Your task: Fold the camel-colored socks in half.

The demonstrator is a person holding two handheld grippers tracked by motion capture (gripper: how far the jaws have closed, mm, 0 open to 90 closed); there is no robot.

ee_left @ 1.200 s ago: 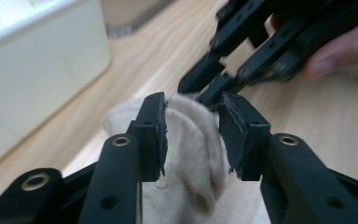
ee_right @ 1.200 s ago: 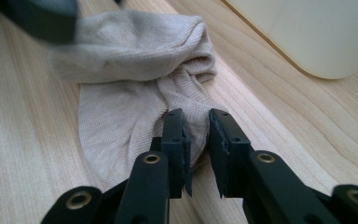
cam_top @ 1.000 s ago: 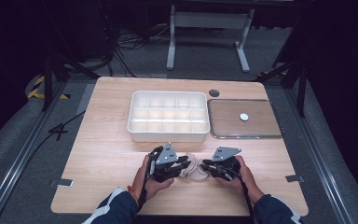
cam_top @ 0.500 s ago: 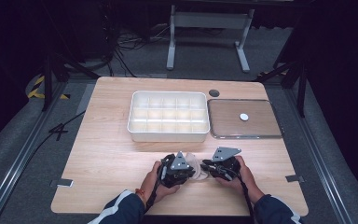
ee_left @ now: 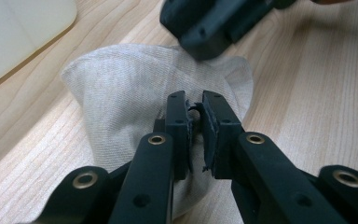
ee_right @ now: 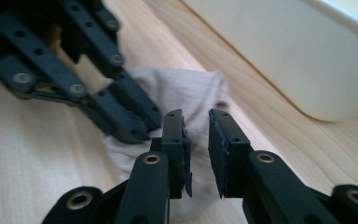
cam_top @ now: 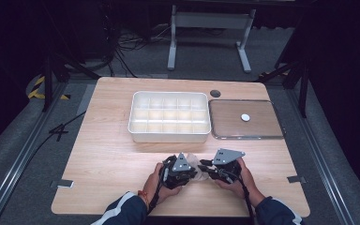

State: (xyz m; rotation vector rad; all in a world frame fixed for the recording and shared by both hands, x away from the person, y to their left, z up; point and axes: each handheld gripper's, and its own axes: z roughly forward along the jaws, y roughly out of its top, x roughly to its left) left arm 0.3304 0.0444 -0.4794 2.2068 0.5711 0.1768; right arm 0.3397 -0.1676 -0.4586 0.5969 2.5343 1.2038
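- A small, pale beige piece of ribbed cloth (cam_top: 191,161) lies bunched on the light wooden tabletop (cam_top: 108,154), near its near edge and about the middle, between the two hands.
- The left tongs (ee_left: 194,116) have their jaws drawn narrow, with only a slim gap between the pads; they sit over the cloth, and whether a fold is caught between them cannot be told.
- The right tongs (ee_right: 196,128) stand a little apart, with a clear gap between the jaws; they hang just over the near part of the cloth and grip nothing.
- In the right gripper view the left tongs come in from the upper left, their tips resting on the cloth.
- Against the picture from a second ago, the left hand (cam_top: 161,180) has moved right and nearer, so the two tongs now sit closer together; the cloth, then plainly seen between them, is now mostly covered in the high view.
- The right hand (cam_top: 241,177) lies much where it was.
- A white plastic tray with a grid of compartments (cam_top: 169,133) stands farther off at the middle of the tabletop, unmoved.
- Just right of it lies a flat, clear-rimmed lid (cam_top: 243,136) with a small white disc (cam_top: 245,117) on it, likewise unmoved.
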